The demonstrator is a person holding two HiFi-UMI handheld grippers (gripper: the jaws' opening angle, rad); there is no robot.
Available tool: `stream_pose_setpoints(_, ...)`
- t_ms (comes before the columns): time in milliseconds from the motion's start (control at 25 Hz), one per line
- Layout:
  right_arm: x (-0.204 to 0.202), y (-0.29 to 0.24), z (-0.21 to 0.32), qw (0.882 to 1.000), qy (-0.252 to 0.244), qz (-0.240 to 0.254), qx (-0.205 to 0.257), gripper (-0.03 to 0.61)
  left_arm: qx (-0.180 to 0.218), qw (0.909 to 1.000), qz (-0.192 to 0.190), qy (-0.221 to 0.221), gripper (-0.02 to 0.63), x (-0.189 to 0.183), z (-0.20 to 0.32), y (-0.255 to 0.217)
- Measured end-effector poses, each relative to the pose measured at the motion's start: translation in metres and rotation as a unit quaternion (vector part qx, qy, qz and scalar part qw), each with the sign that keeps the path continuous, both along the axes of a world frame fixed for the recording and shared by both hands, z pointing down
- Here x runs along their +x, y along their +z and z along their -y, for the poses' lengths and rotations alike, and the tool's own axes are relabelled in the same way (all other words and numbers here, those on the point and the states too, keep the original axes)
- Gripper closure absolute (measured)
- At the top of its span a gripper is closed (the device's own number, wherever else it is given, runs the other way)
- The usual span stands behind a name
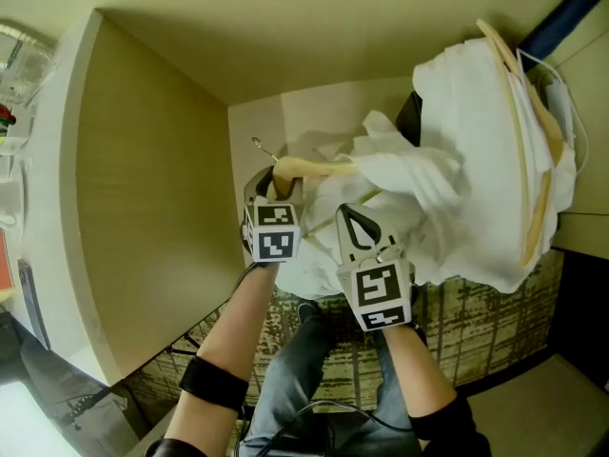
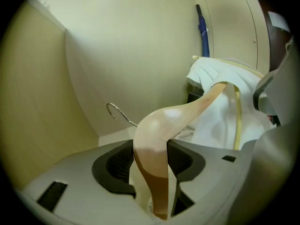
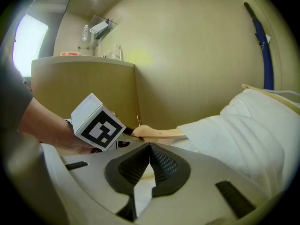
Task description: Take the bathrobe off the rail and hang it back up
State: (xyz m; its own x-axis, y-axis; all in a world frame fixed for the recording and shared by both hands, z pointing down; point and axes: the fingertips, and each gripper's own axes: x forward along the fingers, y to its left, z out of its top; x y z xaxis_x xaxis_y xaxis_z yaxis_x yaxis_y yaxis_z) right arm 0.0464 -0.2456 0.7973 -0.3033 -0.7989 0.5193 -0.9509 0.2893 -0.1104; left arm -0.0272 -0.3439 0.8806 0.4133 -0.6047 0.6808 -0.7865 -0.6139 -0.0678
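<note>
The white bathrobe [image 1: 447,174] is bunching in rumpled folds across the centre and right of the head view, draping over one arm of a pale wooden hanger [image 1: 314,168]. The hanger is lying nearly level just left of centre, its thin metal hook [image 1: 259,147] curling toward the upper left against the beige wall. The left gripper [image 2: 151,149] is clamping the hanger's thick curved middle, both jaws pressing on the wood

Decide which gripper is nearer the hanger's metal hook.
Left. The left gripper clamps the wooden hanger just under the hook; the right gripper sits farther off, at the bathrobe.
</note>
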Motion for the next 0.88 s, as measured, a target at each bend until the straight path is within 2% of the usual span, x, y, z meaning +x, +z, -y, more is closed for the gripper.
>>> stream_pose_setpoints(200, -0.004, -0.053, 0.002, 1.000, -0.006, -0.002, 0.018, 0.557, 0.077, 0.9965, 0.029, -0.012, 0.403, -0.014, 0.005, -0.077)
stream_pose_setpoints(480, -0.006, -0.142, -0.005, 0.999, -0.017, -0.009, 0.046, 0.557, 0.158, 0.9851, 0.066, -0.017, 0.405, -0.032, -0.011, -0.183)
stream_pose_setpoints(680, -0.009, -0.208, -0.021, 0.997, -0.027, -0.018, 0.072, 0.557, 0.232, 0.9683, 0.090, -0.021, 0.407, -0.034, -0.018, -0.273)
stream_pose_setpoints(880, -0.005, -0.278, -0.031, 0.995, -0.022, -0.025, 0.097, 0.557, 0.313, 0.9442, 0.101, -0.014, 0.408, -0.020, -0.020, -0.381)
